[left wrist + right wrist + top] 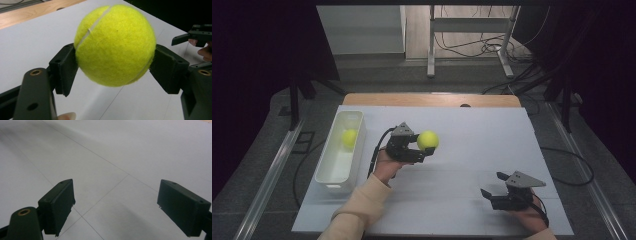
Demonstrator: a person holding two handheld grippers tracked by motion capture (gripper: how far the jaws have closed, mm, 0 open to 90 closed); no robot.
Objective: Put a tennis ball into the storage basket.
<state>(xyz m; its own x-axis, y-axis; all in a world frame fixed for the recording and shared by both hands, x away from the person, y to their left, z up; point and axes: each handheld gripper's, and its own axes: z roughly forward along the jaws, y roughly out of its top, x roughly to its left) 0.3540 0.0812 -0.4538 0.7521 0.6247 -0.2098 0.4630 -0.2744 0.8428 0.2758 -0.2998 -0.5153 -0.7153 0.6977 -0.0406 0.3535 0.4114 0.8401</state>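
A yellow-green tennis ball [428, 141] [115, 45] hangs above the white table sheet, clamped between the black jaws of my left gripper [426, 144] [115, 65], which is shut on it near the table's middle. A second tennis ball [349, 138] lies inside the long white bin [356, 150] at the left. At the front right of the table my right gripper [490, 184] [117, 202] stands open, with bare white sheet between its jaws. In the left gripper view the right gripper [197, 36] appears farther off at the right edge.
The white sheet [462, 150] covers a wooden table whose far edge [432, 99] shows at the back. Beyond it stand a metal desk frame [472, 45] and loose cables on the floor. Rails run along both sides of the table.
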